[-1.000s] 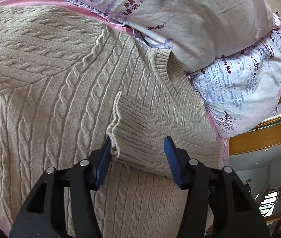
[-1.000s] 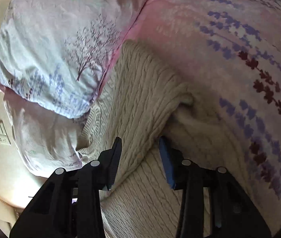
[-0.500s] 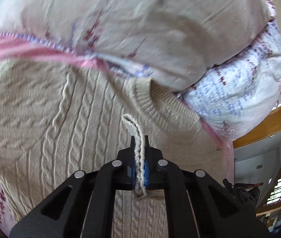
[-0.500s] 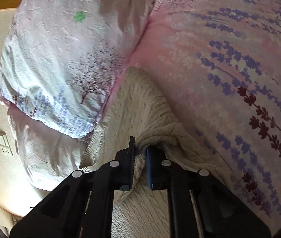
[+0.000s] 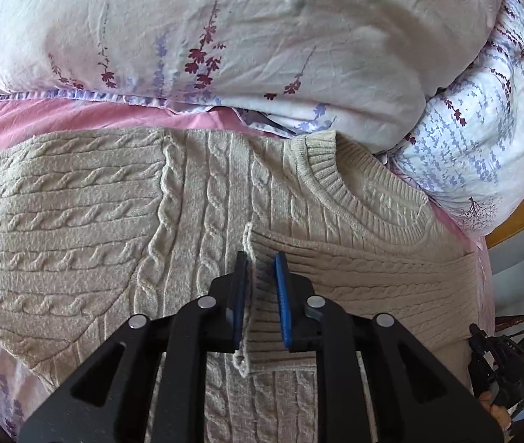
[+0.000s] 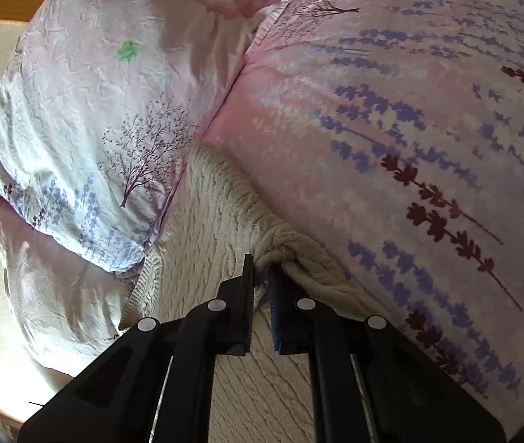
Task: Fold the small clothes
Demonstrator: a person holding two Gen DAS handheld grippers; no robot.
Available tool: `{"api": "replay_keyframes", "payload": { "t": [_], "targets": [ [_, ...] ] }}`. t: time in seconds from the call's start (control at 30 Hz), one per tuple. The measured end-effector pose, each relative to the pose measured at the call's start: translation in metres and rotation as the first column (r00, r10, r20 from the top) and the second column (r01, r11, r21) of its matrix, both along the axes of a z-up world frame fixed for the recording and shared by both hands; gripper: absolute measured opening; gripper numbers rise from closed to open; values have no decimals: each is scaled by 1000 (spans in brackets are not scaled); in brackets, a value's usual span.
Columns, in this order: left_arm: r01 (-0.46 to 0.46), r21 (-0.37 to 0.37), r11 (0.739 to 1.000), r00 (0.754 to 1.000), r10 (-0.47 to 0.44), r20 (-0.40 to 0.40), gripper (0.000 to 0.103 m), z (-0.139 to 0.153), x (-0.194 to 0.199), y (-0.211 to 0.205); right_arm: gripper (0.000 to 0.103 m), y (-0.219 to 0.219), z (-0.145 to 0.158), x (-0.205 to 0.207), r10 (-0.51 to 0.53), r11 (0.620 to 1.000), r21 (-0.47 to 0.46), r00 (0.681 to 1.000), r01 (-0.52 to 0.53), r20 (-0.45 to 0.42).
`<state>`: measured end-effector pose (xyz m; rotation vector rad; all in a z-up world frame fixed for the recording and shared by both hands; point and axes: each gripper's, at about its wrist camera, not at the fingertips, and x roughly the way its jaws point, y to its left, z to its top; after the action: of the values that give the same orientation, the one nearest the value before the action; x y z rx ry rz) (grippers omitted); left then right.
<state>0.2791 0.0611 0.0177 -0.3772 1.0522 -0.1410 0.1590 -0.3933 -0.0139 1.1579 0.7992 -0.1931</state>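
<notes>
I have a beige cable-knit sweater (image 5: 95, 221) lying flat on the pink flowered bedsheet (image 6: 428, 129), just below the puffy white pillows (image 5: 262, 37). My left tool (image 5: 262, 288) straddles the ribbed cuff (image 5: 258, 328) of the sleeve folded across the chest; its jaws are opening, the blue pads a little apart with the knit between them. My right tool (image 6: 260, 288) is pressed together, pinching a bunched fold of the sweater's edge.
</notes>
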Motion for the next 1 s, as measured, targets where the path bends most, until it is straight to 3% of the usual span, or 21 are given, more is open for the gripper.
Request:
{"api": "replay_keyframes", "payload": {
  "t": [0.2, 0.27, 0.3, 0.37, 0.43, 0.5, 0.6, 0.77, 0.83, 1.0],
  "targets": [
    [-31, -44, 999, 1000, 31, -1, 13, -3, 2, 5, 10, 7, 13, -7, -53, 996, -73, 996, 48, -69],
    [-32, -63, 998, 999, 32, 6, 24, 3, -7, 12, 20, 9, 27, -14, -63, 986, -157, 993, 47, -97],
    [-41, -69, 997, 999, 42, 14, 39, 9, -18, 25, 26, 12, 35, -15, -59, 978, -205, 993, 38, -100],
    [-76, -71, 995, 996, 78, 39, 51, 21, -31, 42, 59, 23, 54, -14, -46, 945, -327, 994, 13, -95],
    [-124, -106, 987, 990, 130, 57, 51, 27, -50, 66, 61, 43, 69, 0, 59, 899, -429, 995, -86, -74],
    [-200, -146, 969, 976, 210, 61, 51, 31, -70, 98, 61, 73, 77, 18, 205, 823, -523, 975, -220, -88],
    [-346, -192, 918, 932, 360, 42, 51, 32, -98, 151, 61, 117, 77, 38, 364, 706, -601, 920, -375, -146],
    [-549, -214, 808, 831, 555, -34, 50, 20, -133, 230, 61, 153, 53, 53, 426, 607, -615, 859, -504, -284],
    [-610, -233, 758, 787, 614, -64, 50, 14, -143, 256, 62, 155, 43, 49, 436, 618, -575, 842, -536, -317],
    [-709, -342, 616, 687, 713, -140, 45, -5, -151, 302, 68, 151, 46, 35, 430, 650, -552, 852, -521, -299]
  ]
}}
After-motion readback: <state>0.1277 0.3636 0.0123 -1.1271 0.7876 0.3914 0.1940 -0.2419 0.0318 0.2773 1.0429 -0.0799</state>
